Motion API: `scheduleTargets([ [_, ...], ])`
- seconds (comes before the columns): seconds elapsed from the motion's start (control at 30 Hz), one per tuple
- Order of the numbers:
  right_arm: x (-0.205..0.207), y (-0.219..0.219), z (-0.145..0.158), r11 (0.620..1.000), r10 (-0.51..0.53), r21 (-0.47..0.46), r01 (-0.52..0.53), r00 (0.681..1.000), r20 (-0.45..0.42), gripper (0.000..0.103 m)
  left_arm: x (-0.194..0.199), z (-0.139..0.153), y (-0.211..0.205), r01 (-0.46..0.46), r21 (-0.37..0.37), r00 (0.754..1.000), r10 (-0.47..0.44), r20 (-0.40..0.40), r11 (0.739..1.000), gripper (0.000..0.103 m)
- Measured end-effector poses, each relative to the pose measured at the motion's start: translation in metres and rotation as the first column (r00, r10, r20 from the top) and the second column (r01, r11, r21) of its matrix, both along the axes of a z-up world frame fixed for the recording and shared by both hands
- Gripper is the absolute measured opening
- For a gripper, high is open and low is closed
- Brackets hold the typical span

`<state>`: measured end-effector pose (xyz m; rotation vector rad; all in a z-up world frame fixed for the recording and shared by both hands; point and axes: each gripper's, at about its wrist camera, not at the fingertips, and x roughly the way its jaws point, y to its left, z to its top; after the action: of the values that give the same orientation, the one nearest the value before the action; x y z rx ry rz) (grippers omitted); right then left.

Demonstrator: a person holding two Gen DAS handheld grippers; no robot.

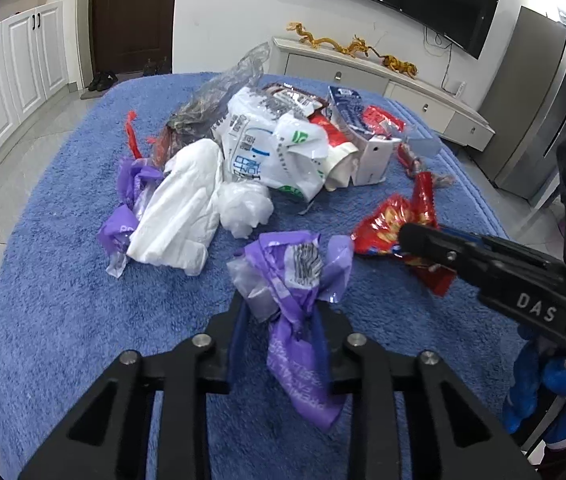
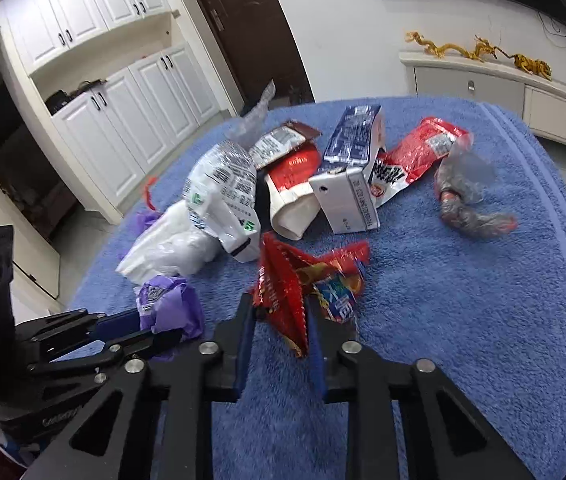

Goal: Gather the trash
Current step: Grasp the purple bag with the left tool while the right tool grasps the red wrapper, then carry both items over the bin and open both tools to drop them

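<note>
Left wrist view: the left hand-held gripper pinches a purple wrapper on the blue towel (the trash pile lies beyond).

Right wrist view: the right hand-held gripper clamps a red snack wrapper, near a milk carton.

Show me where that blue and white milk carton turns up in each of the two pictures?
Left wrist view: the milk carton lies at the pile's far right, above centre.
Right wrist view: the milk carton lies just above centre, silver end toward the camera.
Shared landmark: the gold dragon figurine on the sideboard behind.
</note>
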<state>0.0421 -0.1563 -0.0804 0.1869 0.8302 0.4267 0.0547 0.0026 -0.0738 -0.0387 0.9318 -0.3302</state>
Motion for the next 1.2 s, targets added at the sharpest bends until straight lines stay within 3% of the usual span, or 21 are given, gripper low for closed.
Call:
scheduleTargets([
  [0.2,-0.027,-0.031,0.022,0.998,-0.042,0.054,0.038,0.997,0.067,0.018,-0.016,0.029,-0.011,0.019,0.009,0.998,-0.020,0.053,1.000,0.024],
  [0.33,-0.048,-0.074,0.043,0.989,-0.131,0.085,0.121,0.984,0.118,0.018,-0.019,0.052,-0.050,0.115,0.011,0.990,-0.116,0.081,0.993,0.023],
  [0.5,-0.085,-0.170,0.060,0.941,-0.337,0.085,0.327,0.926,0.169,0.018,-0.019,0.073,-0.133,0.289,0.014,0.952,-0.288,0.101,0.957,0.023],
  [0.57,-0.098,-0.207,0.058,0.909,-0.417,0.075,0.410,0.895,0.162,0.018,-0.021,0.079,-0.181,0.377,0.018,0.920,-0.377,0.106,0.926,0.023],
  [0.8,-0.136,-0.335,0.000,0.754,-0.656,-0.009,0.657,0.754,0.027,0.018,-0.037,0.068,-0.333,0.586,0.073,0.803,-0.590,0.079,0.807,0.023],
  [0.87,-0.139,-0.362,-0.024,0.724,-0.690,-0.016,0.690,0.723,-0.033,0.018,-0.039,0.058,-0.378,0.623,0.088,0.776,-0.628,0.059,0.778,0.023],
  [1.0,-0.137,-0.397,-0.059,0.693,-0.719,-0.040,0.720,0.687,-0.102,0.018,-0.035,0.037,-0.438,0.664,0.067,0.746,-0.666,0.005,0.745,0.026],
  [1.07,-0.131,-0.411,-0.071,0.682,-0.729,-0.045,0.730,0.673,-0.130,0.022,-0.030,0.026,-0.462,0.677,0.049,0.736,-0.677,-0.026,0.734,0.026],
  [1.13,-0.127,-0.424,-0.088,0.672,-0.738,-0.066,0.738,0.658,-0.151,0.027,-0.025,0.015,-0.480,0.684,0.025,0.729,-0.681,-0.067,0.729,0.033],
  [1.2,-0.129,-0.431,-0.098,0.663,-0.746,-0.082,0.744,0.645,-0.165,0.050,-0.019,0.004,-0.493,0.684,0.000,0.726,-0.681,-0.098,0.729,0.042],
])
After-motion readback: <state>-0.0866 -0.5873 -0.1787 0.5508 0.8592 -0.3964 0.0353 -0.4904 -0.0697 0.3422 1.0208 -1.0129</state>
